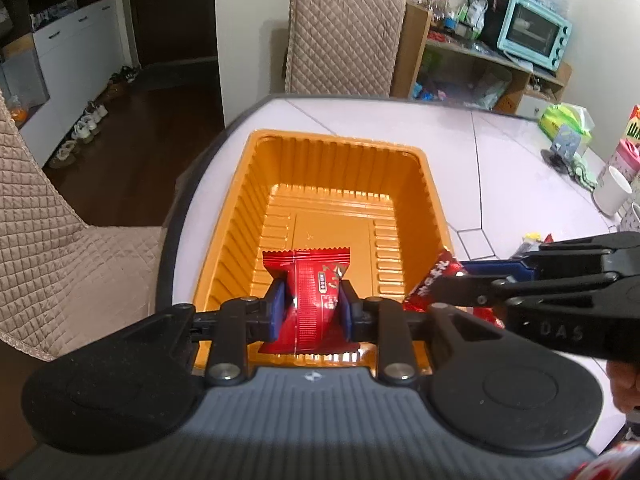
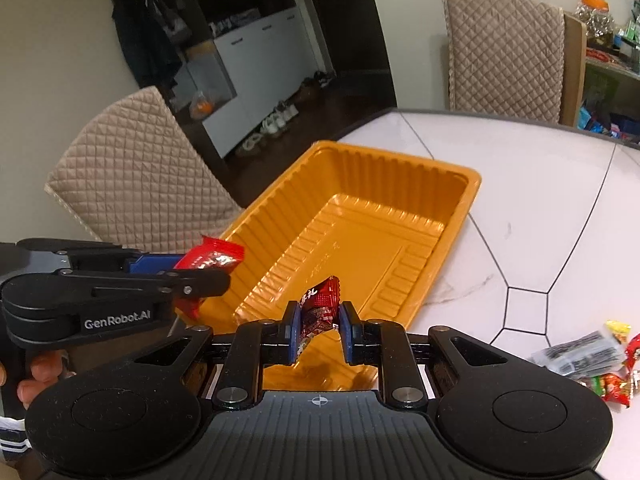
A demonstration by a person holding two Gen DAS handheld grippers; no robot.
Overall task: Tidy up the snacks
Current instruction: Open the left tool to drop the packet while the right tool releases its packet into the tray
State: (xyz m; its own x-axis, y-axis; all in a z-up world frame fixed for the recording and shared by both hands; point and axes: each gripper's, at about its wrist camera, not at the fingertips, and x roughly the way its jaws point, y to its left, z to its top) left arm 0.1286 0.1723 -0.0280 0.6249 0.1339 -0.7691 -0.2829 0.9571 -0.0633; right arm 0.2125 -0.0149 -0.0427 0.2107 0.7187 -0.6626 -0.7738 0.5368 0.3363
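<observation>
An empty orange plastic tray point(image 1: 328, 204) stands on the white table; it also shows in the right wrist view point(image 2: 360, 224). My left gripper point(image 1: 312, 300) is shut on a red snack packet point(image 1: 310, 280) and holds it over the tray's near end. That gripper and packet point(image 2: 212, 258) show at the left of the right wrist view. My right gripper point(image 2: 319, 322) is shut on a dark red snack packet point(image 2: 318, 308) above the tray's near edge. It enters the left wrist view from the right with its packet point(image 1: 434, 280).
Several loose snack packets point(image 2: 596, 364) lie on the table to the right. Quilted chairs point(image 1: 344, 36) point(image 2: 132, 172) stand at the table's far and left sides. Cups point(image 1: 612, 190) and a green tissue pack point(image 1: 566, 120) sit at the far right. A shelf holds a blue oven point(image 1: 534, 30).
</observation>
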